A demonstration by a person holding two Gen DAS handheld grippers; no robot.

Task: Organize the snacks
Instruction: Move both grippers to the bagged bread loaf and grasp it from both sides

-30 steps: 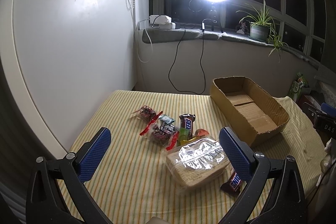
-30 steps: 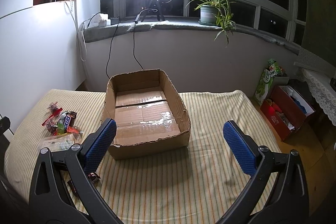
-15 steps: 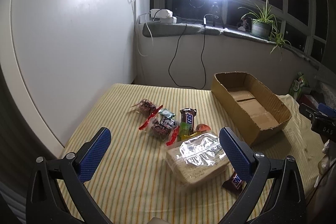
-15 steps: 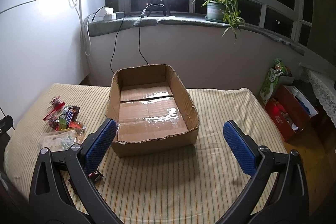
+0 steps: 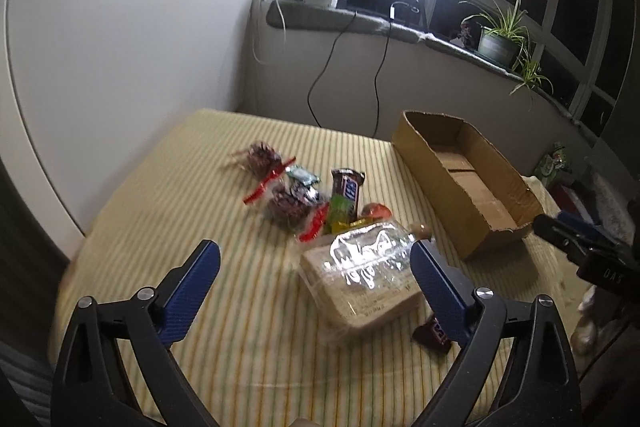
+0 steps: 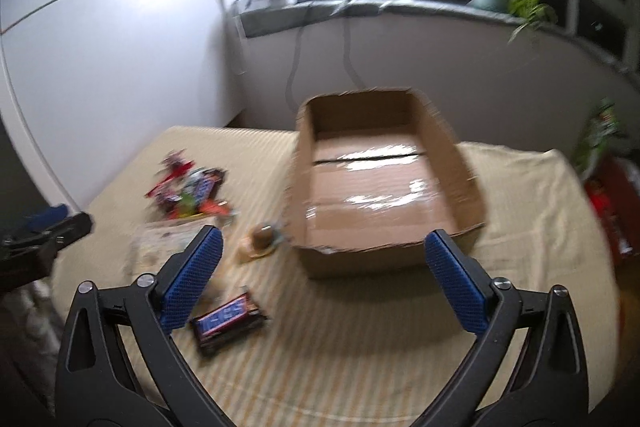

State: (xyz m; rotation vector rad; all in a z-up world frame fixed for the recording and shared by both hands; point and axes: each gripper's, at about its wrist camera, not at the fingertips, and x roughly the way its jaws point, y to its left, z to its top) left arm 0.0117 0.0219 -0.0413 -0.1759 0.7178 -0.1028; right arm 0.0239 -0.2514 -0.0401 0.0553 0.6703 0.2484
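Both grippers released (nothing held): left gripper (image 5: 315, 275) hovered over wrapped bread pack (image 5: 362, 275), right gripper (image 6: 324, 269) before cardboard box (image 6: 380, 187), frame center.

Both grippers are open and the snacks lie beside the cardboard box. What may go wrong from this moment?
1. The shiny clear-wrapped flat packet looks wider than the open left gripper, so the grip may slip.
2. The brown Snickers bar lies close under the right gripper; one finger could push it away.
3. The torn near wall of the empty brown cardboard box could snag a snack.
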